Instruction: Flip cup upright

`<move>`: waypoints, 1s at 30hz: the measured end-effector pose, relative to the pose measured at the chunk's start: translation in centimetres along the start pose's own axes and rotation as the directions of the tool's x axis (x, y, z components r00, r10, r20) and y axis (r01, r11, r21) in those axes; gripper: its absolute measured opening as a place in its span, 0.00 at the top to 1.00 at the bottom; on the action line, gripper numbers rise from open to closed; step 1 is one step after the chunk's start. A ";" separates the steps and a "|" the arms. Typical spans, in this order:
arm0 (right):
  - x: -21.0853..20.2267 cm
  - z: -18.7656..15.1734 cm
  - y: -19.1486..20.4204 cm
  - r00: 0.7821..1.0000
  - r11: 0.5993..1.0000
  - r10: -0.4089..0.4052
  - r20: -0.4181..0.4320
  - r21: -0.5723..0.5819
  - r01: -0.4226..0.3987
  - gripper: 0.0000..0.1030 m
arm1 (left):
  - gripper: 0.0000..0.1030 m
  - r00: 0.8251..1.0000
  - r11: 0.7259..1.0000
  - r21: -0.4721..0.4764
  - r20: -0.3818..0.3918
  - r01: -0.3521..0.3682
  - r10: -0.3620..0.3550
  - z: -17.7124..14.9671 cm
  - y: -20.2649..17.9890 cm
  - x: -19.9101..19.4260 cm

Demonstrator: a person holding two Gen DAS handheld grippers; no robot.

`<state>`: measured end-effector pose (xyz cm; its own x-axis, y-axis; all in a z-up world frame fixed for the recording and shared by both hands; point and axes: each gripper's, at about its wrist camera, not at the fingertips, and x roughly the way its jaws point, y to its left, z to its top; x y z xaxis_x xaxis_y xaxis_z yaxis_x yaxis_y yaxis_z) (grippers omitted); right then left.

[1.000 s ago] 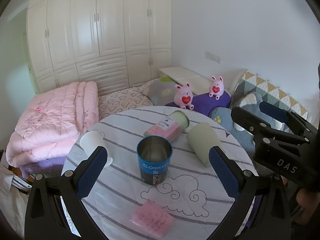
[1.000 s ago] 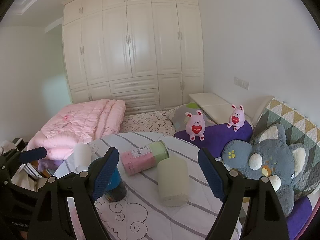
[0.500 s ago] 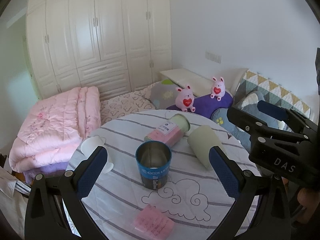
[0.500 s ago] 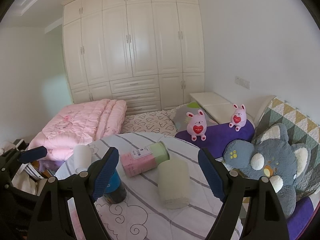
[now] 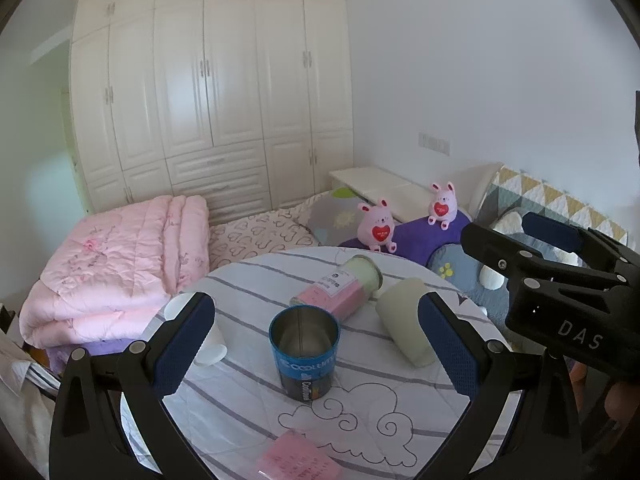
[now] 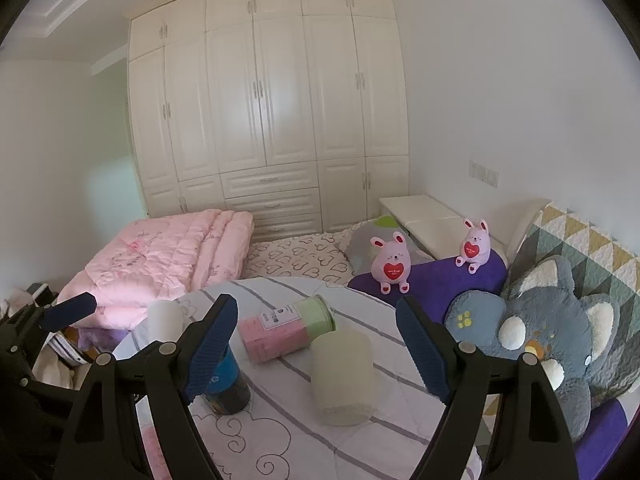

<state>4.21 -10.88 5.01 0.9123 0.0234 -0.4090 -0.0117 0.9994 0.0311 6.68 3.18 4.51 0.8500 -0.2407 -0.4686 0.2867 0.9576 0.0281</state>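
I am holding my right gripper (image 6: 316, 344) wide open above the toppled cream cup (image 6: 343, 376); closing carelessly risks rolling it against the pink canister (image 6: 286, 334) just behind.

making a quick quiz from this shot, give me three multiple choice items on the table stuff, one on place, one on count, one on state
1. Where does the pink pad lie?
A. at the table's near edge
B. on the bed
C. inside the tin

2. How many pink bunny toys sit on the purple cushion?
A. one
B. two
C. four

3. How is the pale green cup placed?
A. upright
B. on its side
C. held in the right hand-held gripper

Answers:
1 A, it lies in front of the blue tin.
2 B, two bunnies show.
3 B, it lies on the cloth, both open hand-held grippers clear of it.
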 end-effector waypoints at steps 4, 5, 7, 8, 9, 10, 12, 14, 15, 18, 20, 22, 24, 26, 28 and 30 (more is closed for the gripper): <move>-0.1 0.1 -0.3 1.000 1.000 0.000 -0.002 0.004 0.000 0.20 | 0.00 1.000 1.000 -0.009 0.001 0.010 -0.010 -0.1 -0.1 -0.1; -0.1 0.1 -0.3 1.000 1.000 -0.002 -0.004 0.003 0.002 0.20 | 0.00 1.000 1.000 -0.010 0.002 0.008 -0.008 -0.1 -0.1 -0.1; -0.1 0.2 -0.4 1.000 1.000 0.001 -0.007 0.005 -0.001 0.20 | 0.00 1.000 1.000 -0.008 0.005 0.005 -0.005 -0.1 -0.2 -0.2; -0.1 0.2 -0.5 1.000 1.000 0.002 -0.007 0.006 -0.002 0.20 | 0.00 1.000 1.000 -0.008 0.006 0.004 -0.004 -0.2 -0.2 -0.2; -0.1 0.3 -0.5 1.000 1.000 0.003 -0.006 0.005 -0.003 0.20 | 0.00 1.000 1.000 -0.008 0.005 0.005 -0.005 -0.2 -0.2 -0.2; -0.1 0.3 -0.5 1.000 1.000 0.002 -0.006 0.004 -0.002 0.20 | 0.00 1.000 1.000 -0.007 0.005 0.004 -0.004 -0.2 -0.2 -0.1; -0.2 0.3 -0.5 1.000 1.000 0.001 -0.006 0.004 -0.001 0.20 | 0.00 1.000 1.000 -0.007 0.003 -0.001 0.001 -0.2 -0.2 -0.1; -0.2 0.3 -0.5 1.000 1.000 0.001 -0.008 0.005 -0.001 0.20 | 0.00 1.000 1.000 -0.009 -0.004 -0.006 0.006 -0.3 -0.1 0.0; -0.2 0.3 -0.5 1.000 1.000 0.000 -0.010 0.006 0.000 0.20 | 0.00 1.000 1.000 -0.010 -0.007 -0.008 0.008 -0.3 0.0 0.1; 0.0 0.2 -0.5 1.000 1.000 0.003 -0.022 0.007 -0.002 0.20 | 0.00 1.000 1.000 -0.019 -0.016 -0.007 0.006 -0.4 0.4 0.2; 0.3 0.2 -0.5 0.999 1.000 0.005 -0.032 0.007 -0.005 0.20 | 0.00 1.000 1.000 -0.018 -0.028 -0.012 0.011 -0.5 0.5 0.4; 0.6 0.2 -0.5 0.999 1.000 0.007 -0.039 0.007 -0.007 0.20 | 0.00 0.999 1.000 -0.018 -0.038 -0.020 0.020 -0.6 0.7 0.7; 0.8 0.2 -0.5 0.999 1.000 0.008 -0.046 0.006 -0.007 0.20 | 0.00 0.999 1.000 -0.021 -0.049 -0.023 0.022 -0.6 1.0 1.0; 1.0 0.1 -0.6 0.999 1.000 0.009 -0.051 0.006 -0.009 0.20 | 0.00 0.998 0.999 -0.027 -0.061 -0.026 0.024 -0.7 1.4 1.4; 1.4 0.0 -0.5 0.998 1.000 0.009 -0.063 0.006 -0.009 0.20 | 0.00 0.997 0.999 -0.032 -0.073 -0.028 0.026 -0.8 1.7 1.7; 1.7 -0.1 -0.6 0.997 1.000 0.012 -0.073 0.009 -0.011 0.20 | 0.00 0.996 0.999 -0.036 -0.086 -0.027 0.024 -0.9 2.0 2.0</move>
<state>5.74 -11.44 4.15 0.8798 0.0371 -0.4739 -0.0184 0.9989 0.0441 8.60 4.72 2.83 0.8156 -0.2032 -0.5418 0.2475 0.9688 0.0092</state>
